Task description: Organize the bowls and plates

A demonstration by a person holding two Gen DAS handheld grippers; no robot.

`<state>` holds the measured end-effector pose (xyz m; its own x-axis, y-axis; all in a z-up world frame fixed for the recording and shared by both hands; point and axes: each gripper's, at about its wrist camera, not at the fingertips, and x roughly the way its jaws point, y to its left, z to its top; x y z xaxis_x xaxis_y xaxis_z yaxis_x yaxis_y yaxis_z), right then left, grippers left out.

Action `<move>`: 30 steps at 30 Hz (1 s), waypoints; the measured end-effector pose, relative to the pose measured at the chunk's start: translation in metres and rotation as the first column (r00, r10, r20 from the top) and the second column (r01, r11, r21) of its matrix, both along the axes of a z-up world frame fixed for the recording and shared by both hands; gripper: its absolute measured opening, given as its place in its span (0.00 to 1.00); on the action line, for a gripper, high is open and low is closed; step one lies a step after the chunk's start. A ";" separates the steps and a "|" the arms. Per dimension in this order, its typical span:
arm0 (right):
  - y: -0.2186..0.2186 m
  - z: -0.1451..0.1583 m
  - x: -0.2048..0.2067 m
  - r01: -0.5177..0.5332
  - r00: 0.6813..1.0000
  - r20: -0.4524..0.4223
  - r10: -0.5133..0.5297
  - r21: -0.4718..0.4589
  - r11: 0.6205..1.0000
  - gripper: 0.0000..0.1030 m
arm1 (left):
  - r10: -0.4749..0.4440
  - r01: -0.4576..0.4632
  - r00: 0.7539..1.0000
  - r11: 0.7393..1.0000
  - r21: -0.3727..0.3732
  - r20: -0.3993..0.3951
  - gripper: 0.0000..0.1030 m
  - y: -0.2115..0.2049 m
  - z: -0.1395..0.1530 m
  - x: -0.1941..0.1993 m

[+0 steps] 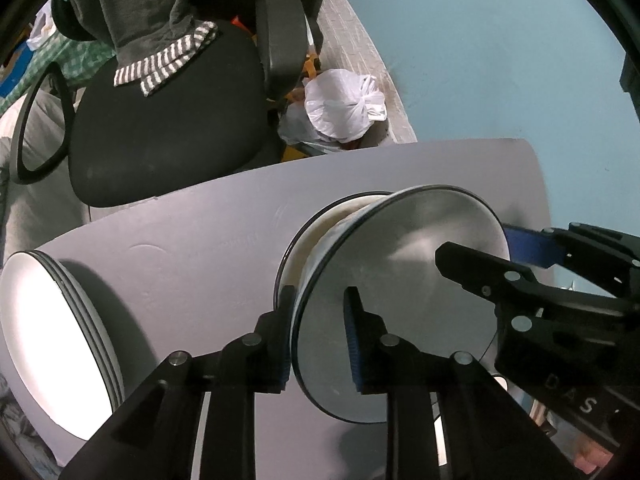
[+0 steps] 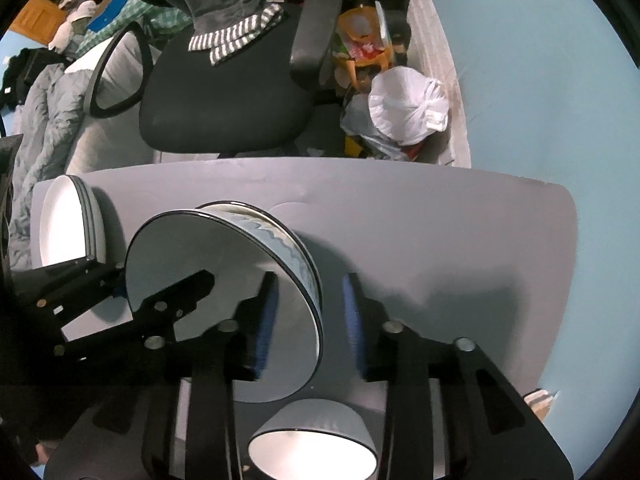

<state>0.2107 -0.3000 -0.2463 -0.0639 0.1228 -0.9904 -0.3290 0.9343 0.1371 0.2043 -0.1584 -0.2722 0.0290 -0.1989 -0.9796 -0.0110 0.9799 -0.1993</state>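
A white bowl with a black rim and a blue wave band sits nested in another bowl on the grey table. My left gripper straddles its near rim from above, one pad inside and one outside, with a gap showing at the inner pad. My right gripper straddles the opposite rim of the same bowl, with space on both sides of the wall. A stack of white plates lies at the table's left end. A smaller bowl stands below the right gripper.
A black office chair with a striped cloth stands just beyond the table's far edge. A tied white plastic bag lies on the floor beside it. Bare grey table top stretches to the right of the bowls.
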 end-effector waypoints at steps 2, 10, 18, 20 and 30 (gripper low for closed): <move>-0.001 0.003 0.000 0.002 1.000 0.013 -0.002 -0.004 1.000 0.40 | 0.003 -0.003 1.000 1.000 -0.001 0.005 0.22 0.000 0.002 -0.001; -0.009 0.016 0.002 0.040 0.997 0.061 -0.040 -0.005 0.999 0.52 | 0.007 -0.008 0.998 1.000 0.007 0.068 0.58 -0.003 0.025 -0.010; -0.011 0.027 -0.002 0.070 0.994 0.084 -0.070 0.002 0.998 0.54 | -0.026 0.020 0.992 0.999 0.049 0.125 0.59 -0.003 0.044 -0.021; -0.012 0.035 -0.005 0.077 0.992 0.098 -0.078 0.007 0.997 0.54 | -0.013 0.007 0.991 0.999 0.044 0.134 0.59 0.001 0.049 -0.024; -0.017 0.085 -0.027 0.114 0.972 0.203 -0.114 0.015 0.993 0.65 | 0.020 -0.023 0.968 1.000 0.008 0.251 0.62 0.014 0.102 -0.052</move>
